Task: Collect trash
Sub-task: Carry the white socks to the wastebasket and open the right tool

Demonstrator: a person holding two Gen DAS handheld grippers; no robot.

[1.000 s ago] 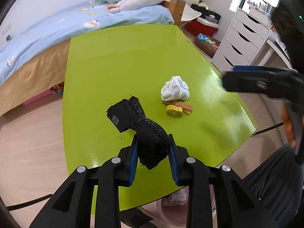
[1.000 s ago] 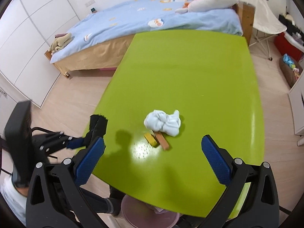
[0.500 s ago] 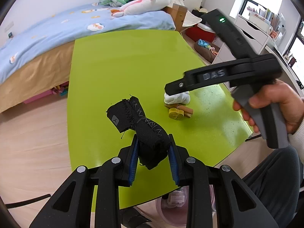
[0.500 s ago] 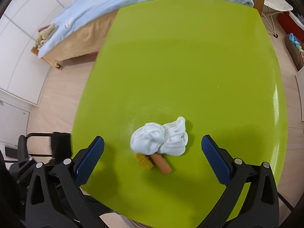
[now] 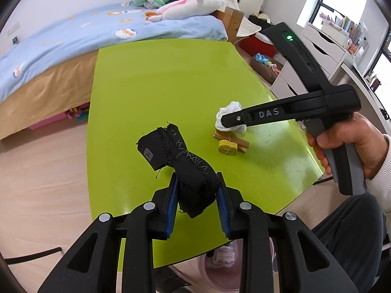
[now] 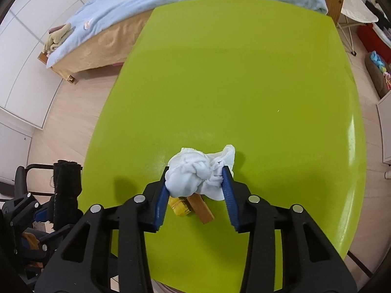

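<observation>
1. The left gripper (image 5: 196, 201) is seen at 6 o'clock of the left wrist view; its blue pads (image 5: 171, 210) are clamped on a black fabric strap (image 5: 180, 163), which is held above the near edge of the green table (image 5: 151, 80); the strap's free end, marked with zigzag stitching and a small grey logo, sticks out toward 11 o'clock.
2. The right gripper (image 6: 195, 185) is seen at 6 o'clock of the right wrist view; its jaws have just been closing, and a crumpled white cloth (image 6: 199, 173) is now pressed between the two blue pads (image 6: 161, 200); the cloth rests on the table's near half.
3. Touching the cloth at its 6 o'clock side, a yellow roll (image 6: 179, 206) and a small wooden block (image 6: 201, 207) are seen lying on the table, the roll at 9 o'clock of the block; both lie below the closed jaws, outside the grip.
4. In the left wrist view, the right tool's handle is held by a hand (image 5: 352, 144) at 3 o'clock; a white sleeve cuff is seen at its wrist.
5. A pink bin (image 5: 220, 263) is partly seen under the table's near edge at 6 o'clock; a bed with a blue quilt (image 5: 73, 31) stands beyond the table at 11 o'clock.
</observation>
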